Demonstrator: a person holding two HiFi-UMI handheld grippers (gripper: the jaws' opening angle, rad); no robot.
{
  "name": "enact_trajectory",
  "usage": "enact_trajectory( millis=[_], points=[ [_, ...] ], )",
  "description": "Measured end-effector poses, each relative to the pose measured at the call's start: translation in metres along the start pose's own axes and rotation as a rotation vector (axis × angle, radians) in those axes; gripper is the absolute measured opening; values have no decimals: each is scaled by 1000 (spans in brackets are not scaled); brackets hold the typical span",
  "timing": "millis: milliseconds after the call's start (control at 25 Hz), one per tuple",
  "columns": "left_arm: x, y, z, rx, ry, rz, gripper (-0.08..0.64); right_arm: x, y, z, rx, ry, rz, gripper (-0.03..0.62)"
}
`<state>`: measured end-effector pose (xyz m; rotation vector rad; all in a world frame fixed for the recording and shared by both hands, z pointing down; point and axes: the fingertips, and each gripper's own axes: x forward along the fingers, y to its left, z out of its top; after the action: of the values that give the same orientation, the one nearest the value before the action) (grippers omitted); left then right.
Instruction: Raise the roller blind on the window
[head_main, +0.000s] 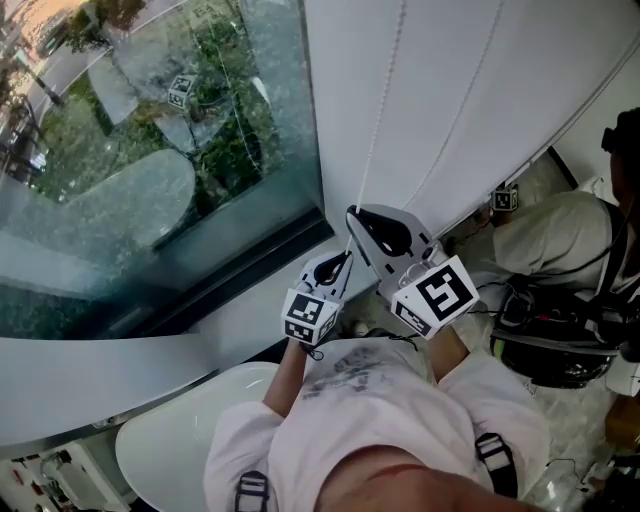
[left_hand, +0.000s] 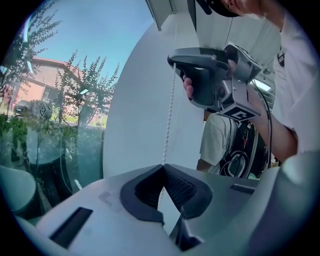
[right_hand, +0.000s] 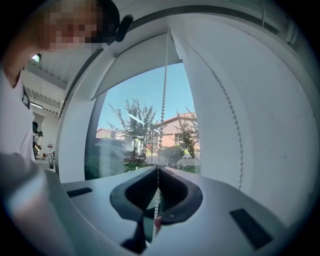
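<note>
Left claw (left_hand: 162, 167), right claw (right_hand: 157, 170) both clenched on bead chain (right_hand: 163, 95); chain runs vertical beside blind (head_main: 480, 100), right claw higher.

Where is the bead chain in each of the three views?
Head view: bead chain upper centre, running down to the right gripper.
Left gripper view: chain centre, from the right gripper down into the left gripper.
Right gripper view: chain centre, running down between its jaws.
Shared landmark: the window glass.

Tall green leafy trees (right_hand: 131, 120) stand outside, next to a red-brown brick house (left_hand: 40, 82). Indoors there is a smooth white round-edged surface (head_main: 170, 450). Another person in a pale shirt (head_main: 560, 235) is bent low, near some round black gear (head_main: 550, 355).
</note>
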<state>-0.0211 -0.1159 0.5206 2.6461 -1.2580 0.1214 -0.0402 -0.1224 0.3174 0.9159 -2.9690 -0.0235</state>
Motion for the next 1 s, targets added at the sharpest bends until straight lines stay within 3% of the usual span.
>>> enact_trajectory(
  millis=[440,1000],
  points=[
    [10,0,-23,-28,39,-3,8,-2,-4,-24,-7,44,-10,63],
    [8,-1,-26,-31,53,-10,8,-4,-3,-26,-11,55,-37,63]
  ],
)
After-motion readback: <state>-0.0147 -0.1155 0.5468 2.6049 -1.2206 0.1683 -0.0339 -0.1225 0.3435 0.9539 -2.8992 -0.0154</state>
